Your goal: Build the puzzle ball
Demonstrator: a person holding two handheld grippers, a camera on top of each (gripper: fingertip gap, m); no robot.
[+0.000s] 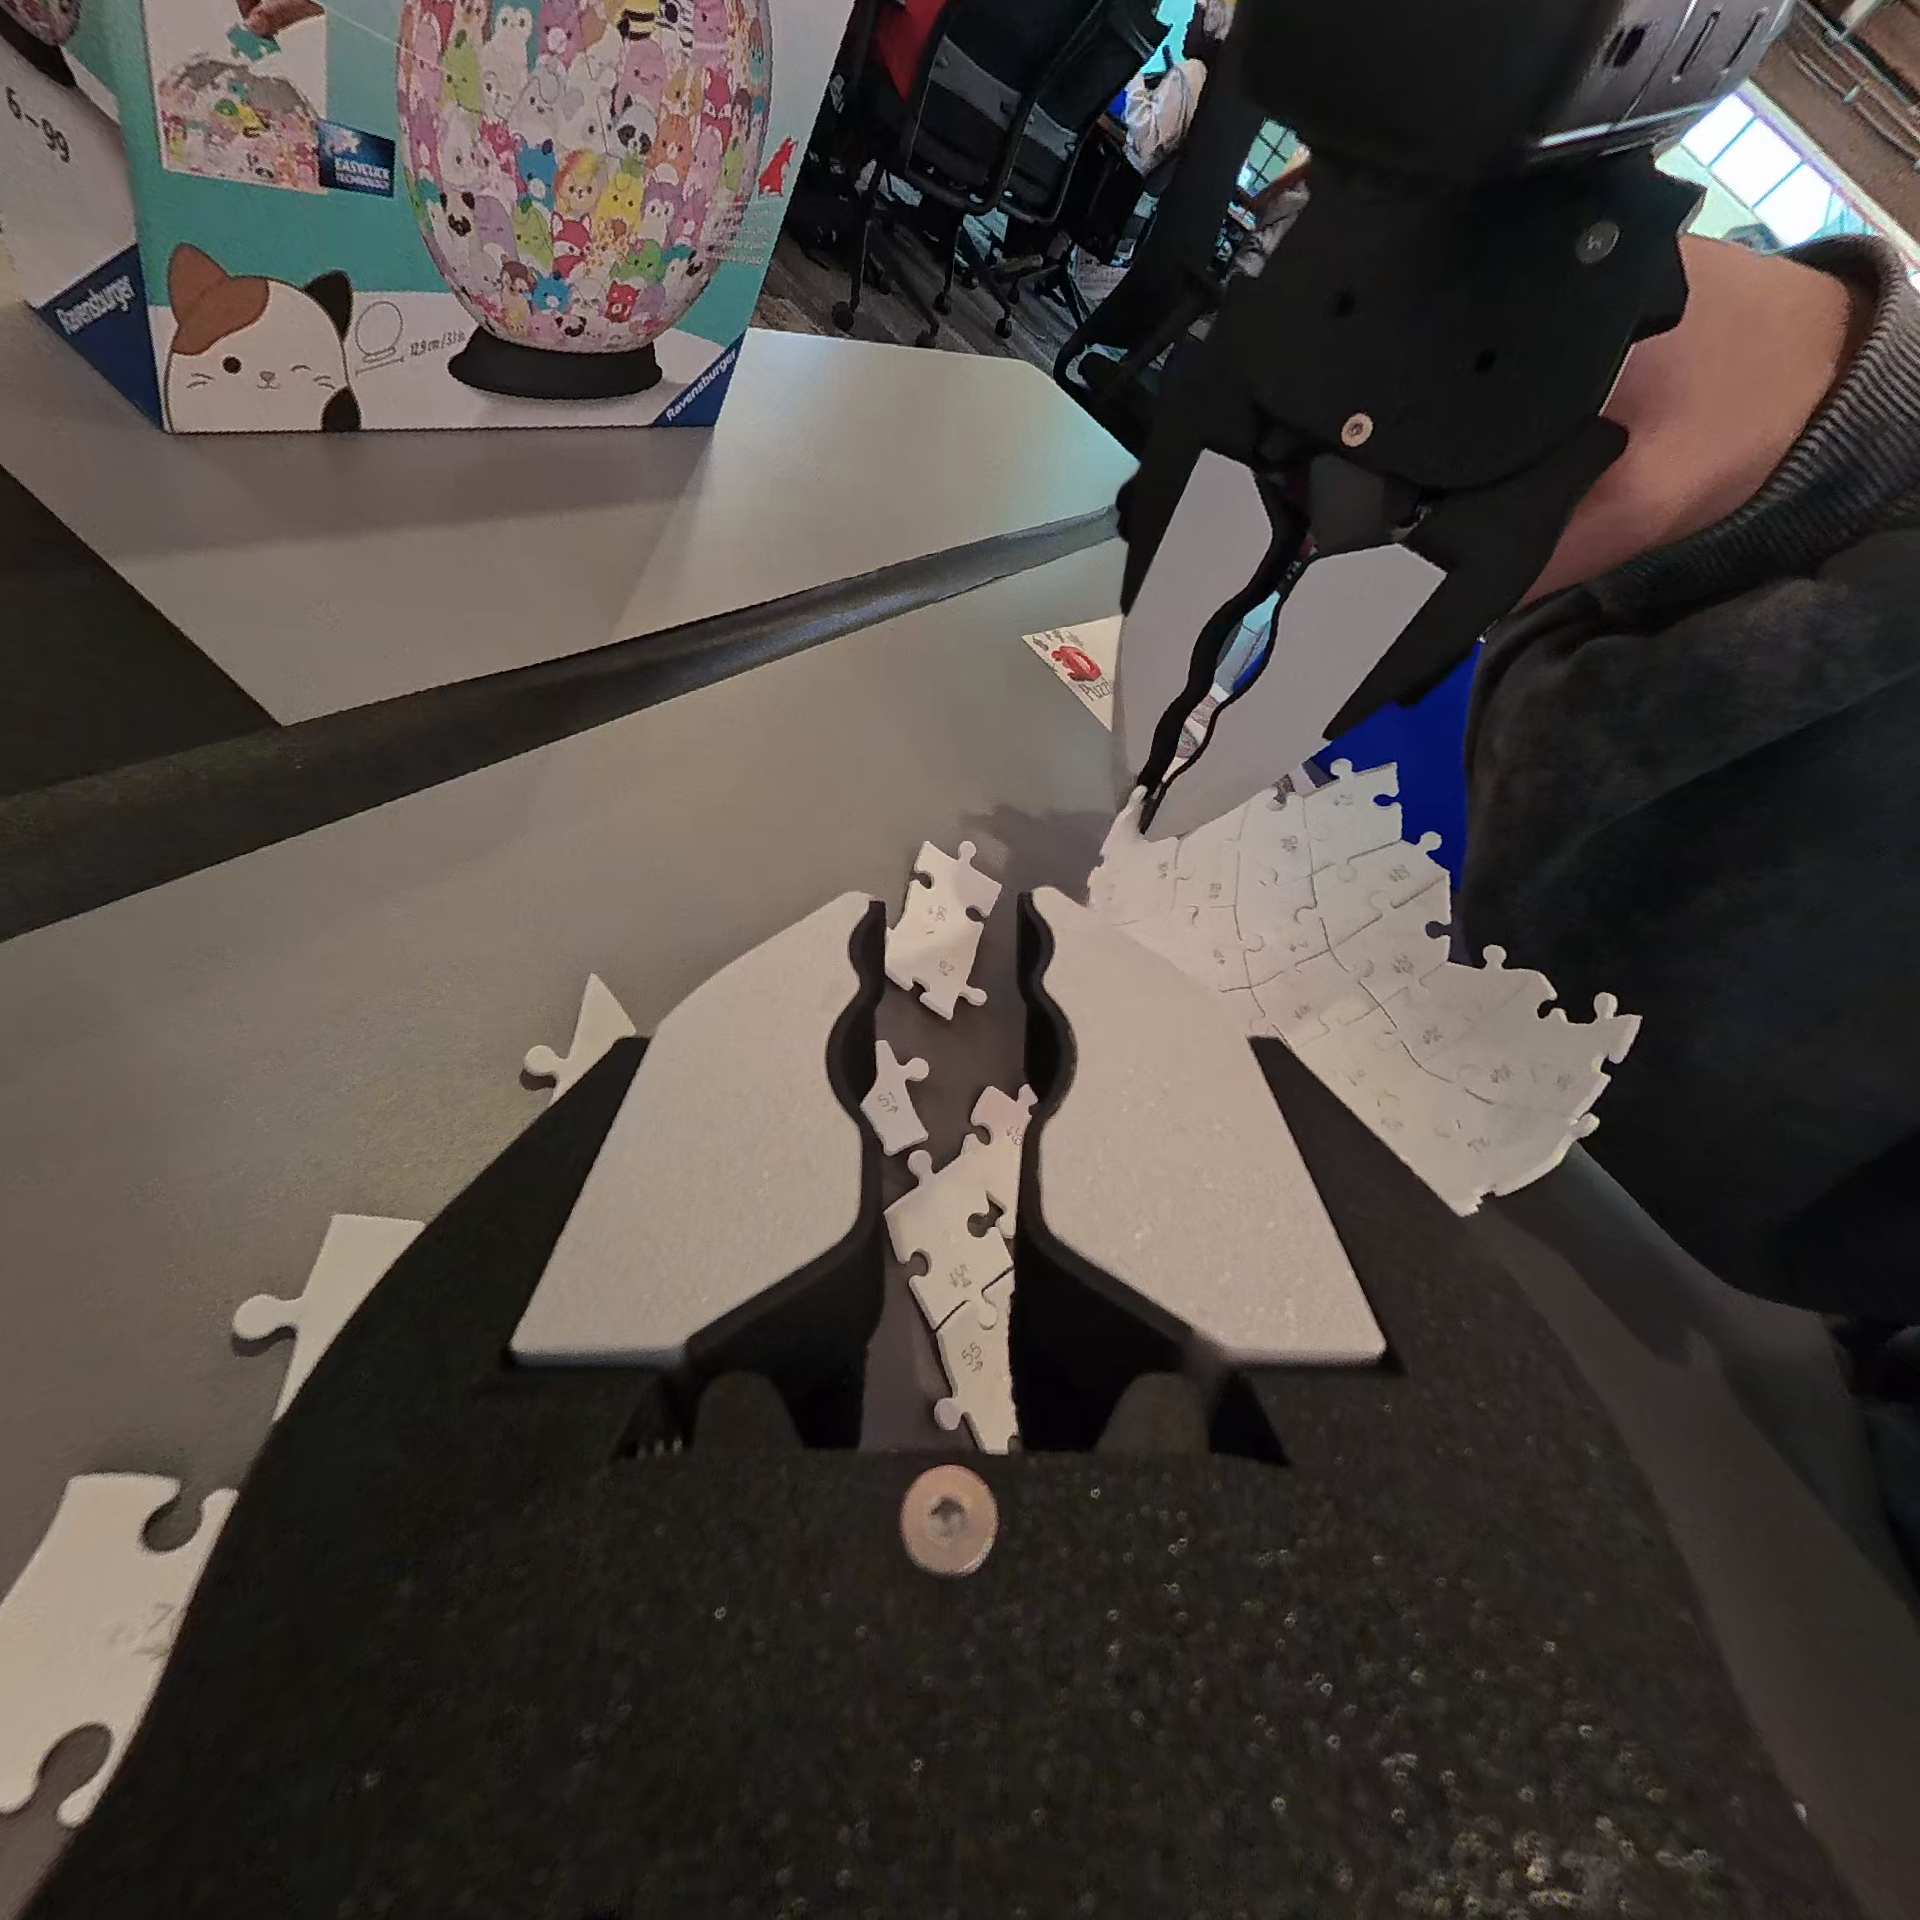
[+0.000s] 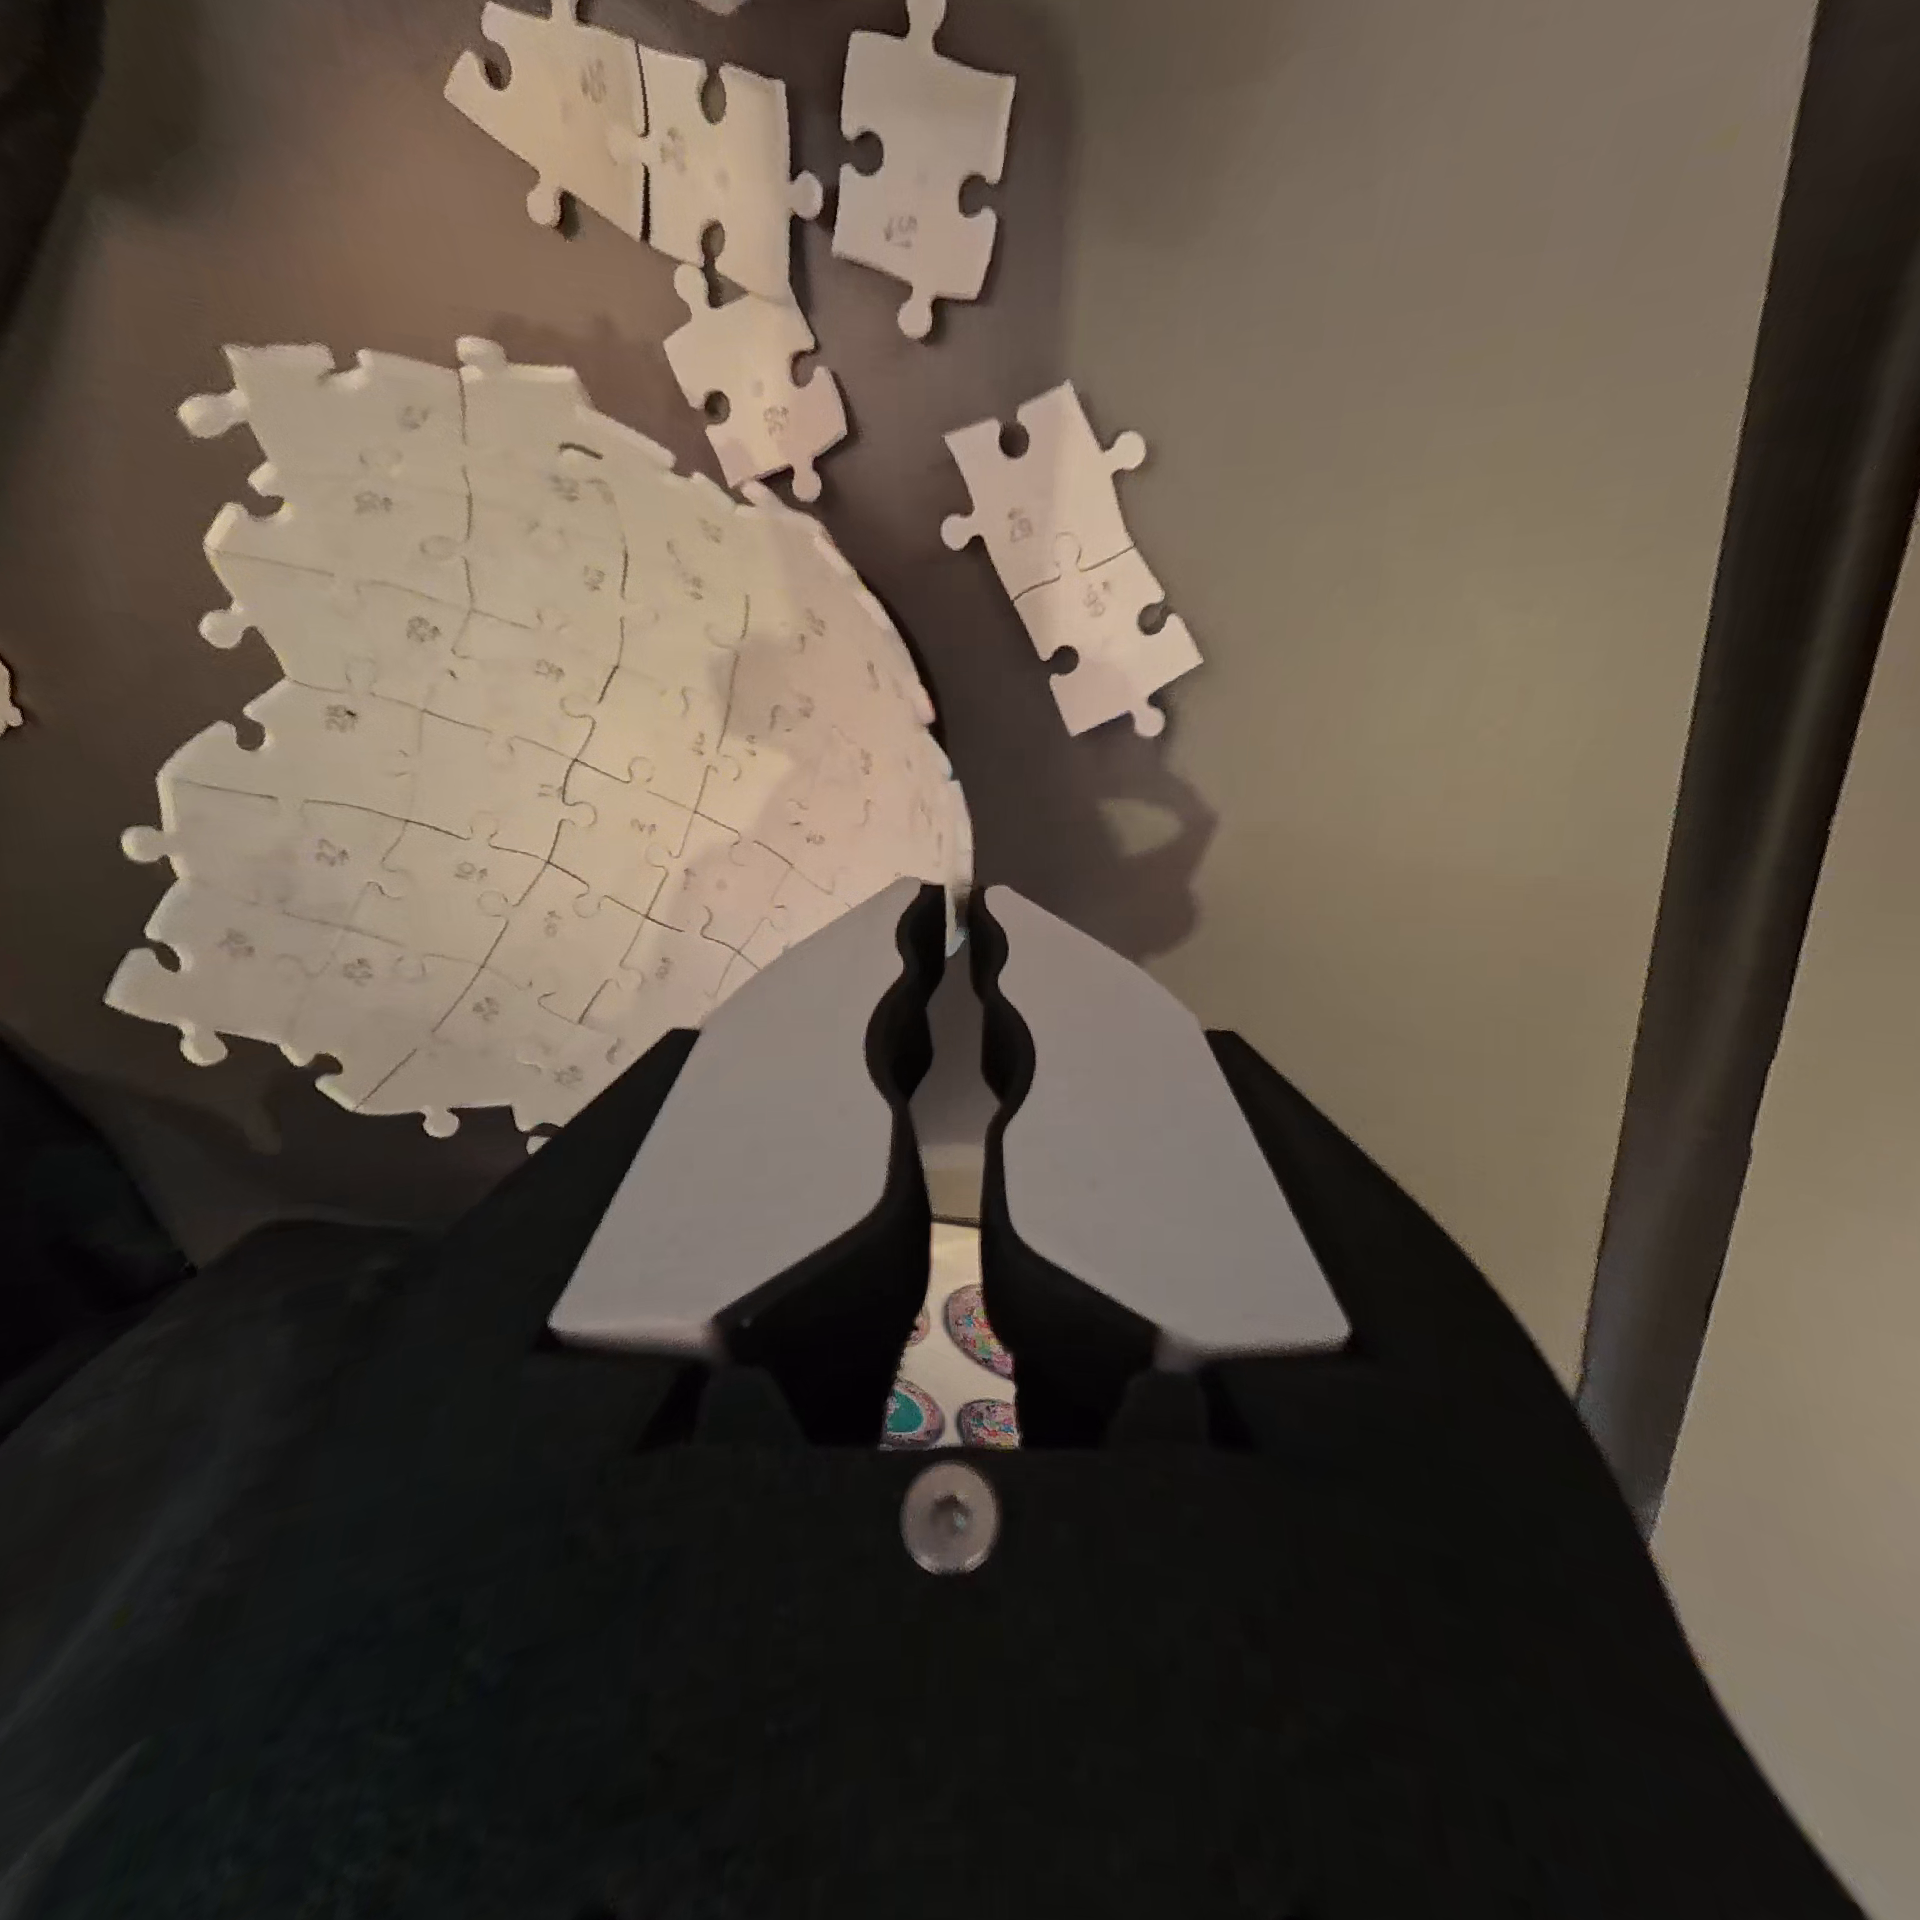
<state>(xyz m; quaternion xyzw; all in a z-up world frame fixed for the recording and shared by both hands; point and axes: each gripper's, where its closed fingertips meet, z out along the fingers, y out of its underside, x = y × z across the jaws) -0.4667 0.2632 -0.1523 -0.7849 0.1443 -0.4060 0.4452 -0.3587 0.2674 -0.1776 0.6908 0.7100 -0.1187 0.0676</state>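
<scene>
Right gripper (image 2: 948, 914) pinches the assembled puzzle shell's (image 2: 499, 748) edge; left gripper (image 1: 951, 914), parted, overlooks a puzzle box (image 1: 436, 208).

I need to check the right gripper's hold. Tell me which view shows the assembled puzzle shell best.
The right wrist view: the assembled puzzle shell lies nearly whole, and the right gripper pinches its rim. The left wrist view shows the shell only obliquely, partly behind a finger.

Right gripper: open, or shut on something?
Shut: the right gripper pinches the edge of the curved white assembled puzzle section between its fingertips.
</scene>
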